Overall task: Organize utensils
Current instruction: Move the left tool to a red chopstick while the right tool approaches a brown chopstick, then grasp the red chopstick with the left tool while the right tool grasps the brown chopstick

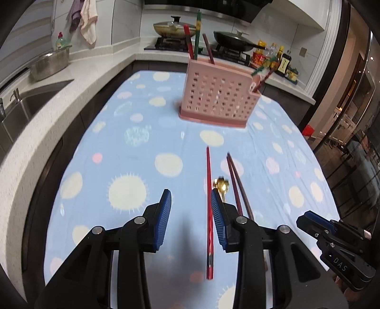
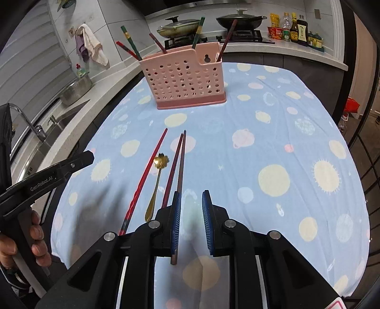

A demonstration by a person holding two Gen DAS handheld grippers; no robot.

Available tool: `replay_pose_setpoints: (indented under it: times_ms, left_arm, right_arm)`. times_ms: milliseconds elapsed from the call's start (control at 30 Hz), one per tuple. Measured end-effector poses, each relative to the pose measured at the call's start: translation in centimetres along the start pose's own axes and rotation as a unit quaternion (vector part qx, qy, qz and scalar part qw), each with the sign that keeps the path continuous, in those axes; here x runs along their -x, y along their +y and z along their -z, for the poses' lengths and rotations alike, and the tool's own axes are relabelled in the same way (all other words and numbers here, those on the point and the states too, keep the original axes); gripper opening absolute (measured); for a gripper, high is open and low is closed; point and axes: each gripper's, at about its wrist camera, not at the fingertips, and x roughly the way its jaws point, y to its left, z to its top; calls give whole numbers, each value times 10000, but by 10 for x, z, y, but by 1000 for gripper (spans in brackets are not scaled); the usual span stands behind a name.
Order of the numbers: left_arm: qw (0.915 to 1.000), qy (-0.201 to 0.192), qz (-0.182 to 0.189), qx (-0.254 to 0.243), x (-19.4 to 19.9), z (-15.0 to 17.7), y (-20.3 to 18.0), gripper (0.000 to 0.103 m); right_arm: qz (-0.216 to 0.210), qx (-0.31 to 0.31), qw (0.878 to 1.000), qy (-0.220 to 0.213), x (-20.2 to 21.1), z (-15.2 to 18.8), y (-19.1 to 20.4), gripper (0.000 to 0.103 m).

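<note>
We hold our left gripper (image 1: 191, 217) above the near part of the table, and its blue pads (image 1: 163, 219) stand apart with nothing pinched between them. A red chopstick (image 1: 209, 214) lies flat on the blue tablecloth (image 1: 123, 147) and passes under the gap, close to the right pad. Our right gripper (image 2: 191, 222) is also spread a little and holds nothing. One dark brown chopstick (image 2: 181, 166) runs along its left pad, but we cannot tell if they touch; a second dark chopstick (image 2: 172, 166) lies just beside it. Between the red chopstick and the dark pair lies a golden spoon (image 2: 156, 183) with a flower-shaped bowl.

Farther back on the table stands a pink utensil holder (image 2: 187, 78) with many holes. Several chopsticks stand tilted inside it, among them a green one (image 1: 197, 35). Behind the table we see a stove with two covered pans (image 2: 239, 20), and to the left a sink (image 1: 30, 104).
</note>
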Motion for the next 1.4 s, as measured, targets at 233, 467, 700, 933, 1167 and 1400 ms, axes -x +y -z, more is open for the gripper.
replay_pose_setpoints:
  times_ms: [233, 467, 700, 933, 1167, 1400]
  left_arm:
    - [9992, 401, 77, -52, -11, 35, -5, 33]
    - [9971, 712, 177, -213, -20, 59, -15, 33]
    - [9954, 872, 258, -290, -28, 65, -20, 33]
    - [9941, 1023, 290, -222, -37, 70, -17, 32]
    - [9944, 991, 312, -201, -39, 69, -16, 32]
    - [9943, 972, 444, 8, -41, 67, -8, 20]
  right_arm:
    - [-61, 217, 9991, 363, -17, 26, 12, 19]
    - [-104, 325, 9977, 585, -28, 37, 19, 19]
    - [-105, 365, 9969, 689, -34, 39, 22, 19]
    - [-88, 370, 9961, 794, -42, 41, 23, 19]
    - [-81, 328, 9957, 864, -49, 42, 22, 19]
    - [-49, 382, 9959, 824, -50, 43, 22, 17]
